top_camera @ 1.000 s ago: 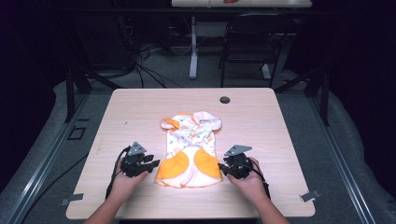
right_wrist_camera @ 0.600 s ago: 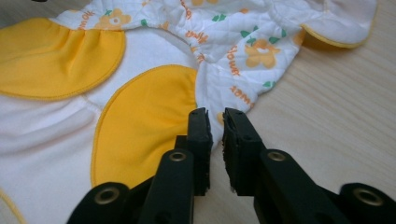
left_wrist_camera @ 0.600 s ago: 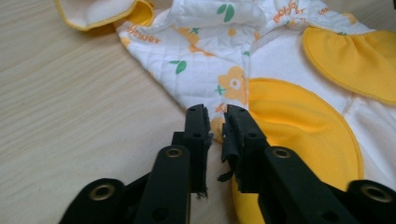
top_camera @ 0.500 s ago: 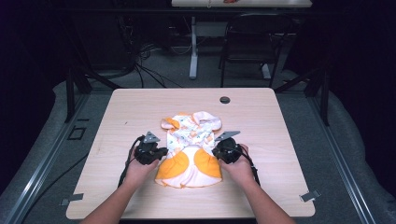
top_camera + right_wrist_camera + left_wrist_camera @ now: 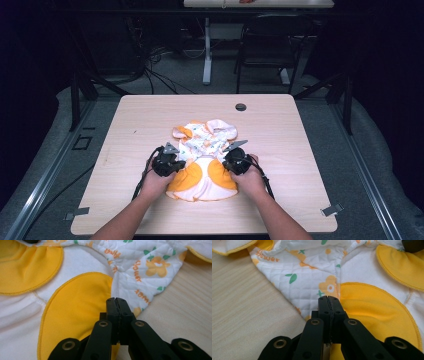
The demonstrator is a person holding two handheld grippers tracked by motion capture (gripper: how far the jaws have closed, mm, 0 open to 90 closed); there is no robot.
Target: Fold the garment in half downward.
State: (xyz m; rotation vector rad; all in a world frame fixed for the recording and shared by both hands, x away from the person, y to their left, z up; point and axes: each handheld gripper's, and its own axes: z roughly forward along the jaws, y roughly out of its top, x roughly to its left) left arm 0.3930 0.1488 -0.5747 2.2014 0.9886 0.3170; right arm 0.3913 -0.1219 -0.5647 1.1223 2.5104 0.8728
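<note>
A small quilted baby garment, white with orange flowers, green leaves and two large yellow-orange patches point(image 5: 202, 160), lies flat near the middle of a light wooden table point(image 5: 300, 145), a little toward the person's edge. Its printed, ruffled part points away from the person, and the part with the yellow-orange patches lies nearest them.

Two bare forearms come in from the bottom of the high view. The left hand point(image 5: 154, 181) holds the black left tool point(image 5: 166, 162) at the garment's left edge, about halfway along its length. The right hand point(image 5: 250, 177) holds the black right tool point(image 5: 234, 161) at the garment's right edge, level with the left one. The two tools sit on opposite sides of the cloth with the patches between them.

In the left gripper view, the left tool point(image 5: 329, 300) has its jaws pressed together, tips resting over the seam where the flowered quilting meets a yellow-orange patch; whether any cloth is pinched between them is not clear. In the right gripper view, the right tool point(image 5: 116, 301) is likewise closed, its tips at the meeting of a yellow-orange patch and the flowered quilting, close to the garment's edge and bare table.

A small dark round grommet point(image 5: 241, 107) sits in the table toward the far edge, well apart from the garment.
</note>
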